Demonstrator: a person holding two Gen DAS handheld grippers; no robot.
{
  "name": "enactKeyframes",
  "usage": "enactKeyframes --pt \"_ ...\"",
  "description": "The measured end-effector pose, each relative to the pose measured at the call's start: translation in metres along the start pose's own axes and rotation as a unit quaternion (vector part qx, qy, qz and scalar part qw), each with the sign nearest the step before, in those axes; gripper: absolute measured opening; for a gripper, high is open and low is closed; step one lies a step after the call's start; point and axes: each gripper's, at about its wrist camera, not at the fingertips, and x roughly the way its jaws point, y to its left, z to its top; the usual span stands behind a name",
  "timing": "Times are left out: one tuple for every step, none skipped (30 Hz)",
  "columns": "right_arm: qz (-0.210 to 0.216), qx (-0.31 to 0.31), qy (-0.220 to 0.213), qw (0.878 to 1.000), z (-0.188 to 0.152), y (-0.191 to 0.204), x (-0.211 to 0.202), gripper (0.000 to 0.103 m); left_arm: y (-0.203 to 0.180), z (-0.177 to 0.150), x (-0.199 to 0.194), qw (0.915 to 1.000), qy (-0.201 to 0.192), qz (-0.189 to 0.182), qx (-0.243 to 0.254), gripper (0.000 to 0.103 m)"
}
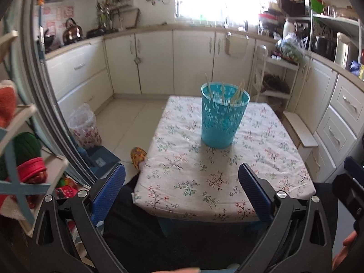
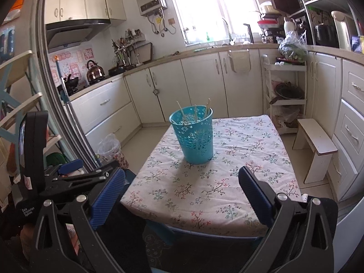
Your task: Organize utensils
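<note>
Standing upright in the teal basket [image 2: 193, 134] mid-counter [image 2: 227, 182], pale thin chopsticks [image 2: 195, 113] are leaning tips-up; left tongs [image 1: 182, 182] and right tongs [image 2: 182, 182] are hovering wide, empty.

Left gripper [image 1: 182, 182]: black plastic scissor arms, silver round screws, ribbed blue rubber finger pads [image 1: 111, 191]. Right gripper [image 2: 182, 182]: identical build. White "Data Acquisition System" lettering on left gripper's black housing. Dark trousers, patterned orange slipper [image 1: 138, 157].
</note>
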Motion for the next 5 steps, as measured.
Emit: enactKeyframes --pt "-0.001 0.004 0.007 1.000 0.001 -0.004 0.009 0.096 -0.001 0.002 0.012 0.9999 0.011 -0.005 0.001 0.096" --pt "-0.003 0.009 0.017 1.000 0.003 -0.009 0.022 0.096 -0.002 0.004 0.023 0.9997 0.022 -0.007 0.003 0.096" --pt "-0.005 0.014 0.026 1.000 0.004 -0.013 0.034 0.096 -0.003 0.006 0.034 0.9995 0.030 -0.005 0.005 0.096" --pt "-0.006 0.017 0.032 0.999 0.005 -0.017 0.041 0.096 -0.004 0.007 0.044 0.9992 0.038 -0.006 0.007 0.096" --pt "-0.008 0.022 0.037 0.999 0.006 -0.022 0.051 0.096 -0.003 0.009 0.053 0.9989 0.045 -0.006 0.007 0.096"
